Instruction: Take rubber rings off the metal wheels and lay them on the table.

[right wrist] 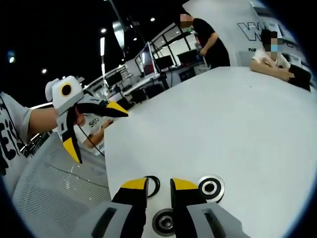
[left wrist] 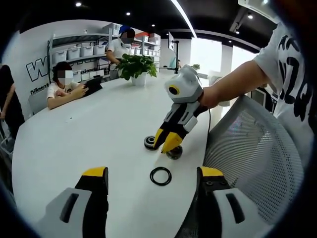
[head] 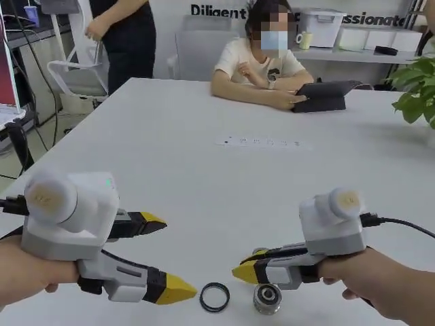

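Left tool point(head: 166, 257): held at the near left of the worktop point(head: 204, 163), pointing right. The jaws were spread wide, one yellow tip above the other, with nothing between them.
Left hand point(head: 24, 275): wrapped round the grip from the left.
Right tool point(head: 243, 272): held roughly level at the near right, pointing left toward the left tool. The jaws were only a narrow gap apart and gripped nothing.
Right hand point(head: 370, 282): closed round the grip, with a cable point(head: 401, 224) running off to the right.
Rubber ring point(head: 215, 297): black, lay flat on the worktop between the two tools, off any wheel.
Metal wheel point(head: 267, 298): on the worktop just right of the ring, below the right tool's tips.
Second wheel point(right wrist: 211, 187): on the worktop just beside the first. Could not tell whether it carried a ring.
Wall lettering point(head: 217, 10): "Diligent" in black. Farther right "ssionate", its start hidden.
Shirt print point(left wrist: 292, 89): black letters on white, not legible.
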Demonstrator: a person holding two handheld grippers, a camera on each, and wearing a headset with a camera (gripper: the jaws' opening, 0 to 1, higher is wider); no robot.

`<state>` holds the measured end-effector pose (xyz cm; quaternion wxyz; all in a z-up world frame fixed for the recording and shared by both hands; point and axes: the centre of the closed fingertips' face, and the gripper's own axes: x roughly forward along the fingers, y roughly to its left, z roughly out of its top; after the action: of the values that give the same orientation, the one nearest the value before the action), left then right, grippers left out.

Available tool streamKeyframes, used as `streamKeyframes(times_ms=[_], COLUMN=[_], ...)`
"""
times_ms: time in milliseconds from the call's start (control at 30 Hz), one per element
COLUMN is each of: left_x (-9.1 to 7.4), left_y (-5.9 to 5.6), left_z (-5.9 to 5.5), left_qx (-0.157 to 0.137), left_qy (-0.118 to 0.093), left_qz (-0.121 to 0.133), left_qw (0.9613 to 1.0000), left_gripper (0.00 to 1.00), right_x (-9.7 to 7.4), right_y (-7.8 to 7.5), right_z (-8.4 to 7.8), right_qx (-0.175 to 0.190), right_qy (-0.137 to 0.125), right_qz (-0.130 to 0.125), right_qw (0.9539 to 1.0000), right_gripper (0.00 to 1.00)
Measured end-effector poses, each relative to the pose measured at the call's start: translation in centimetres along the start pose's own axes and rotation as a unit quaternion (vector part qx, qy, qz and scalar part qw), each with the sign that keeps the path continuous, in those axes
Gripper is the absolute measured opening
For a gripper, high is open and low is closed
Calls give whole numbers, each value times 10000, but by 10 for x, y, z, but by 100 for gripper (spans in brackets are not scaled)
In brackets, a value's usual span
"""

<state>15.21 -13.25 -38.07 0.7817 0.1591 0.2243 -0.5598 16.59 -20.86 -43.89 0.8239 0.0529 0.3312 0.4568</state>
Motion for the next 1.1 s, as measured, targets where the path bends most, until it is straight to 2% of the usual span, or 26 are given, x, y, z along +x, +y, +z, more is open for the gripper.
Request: streamKeyframes(times_ms=[167, 633, 833, 1100], left_x=[7, 33, 44, 58], left_y=[-1, 1, 4, 9], left_z=[6, 24, 29, 35], left_qx=[62, 145, 122, 65], left_qy=[-2, -36, -45, -71], left_qz=[-60, -240, -271, -265], left_qw=[10000, 9996, 9995, 9996], left_gripper=[70, 68, 67, 65], right_x=[-12, -43, -54, -60], right_y=[-6, -29, -39, -48], right_z=[7, 11, 11, 8], right_qx=[84, 161, 106, 37], right_qy=[-249, -639, -755, -804], right_qz=[-76, -376, -490, -573], right_qw=[9996, 9971, 9959, 9951], right_gripper=[17, 17, 21, 23])
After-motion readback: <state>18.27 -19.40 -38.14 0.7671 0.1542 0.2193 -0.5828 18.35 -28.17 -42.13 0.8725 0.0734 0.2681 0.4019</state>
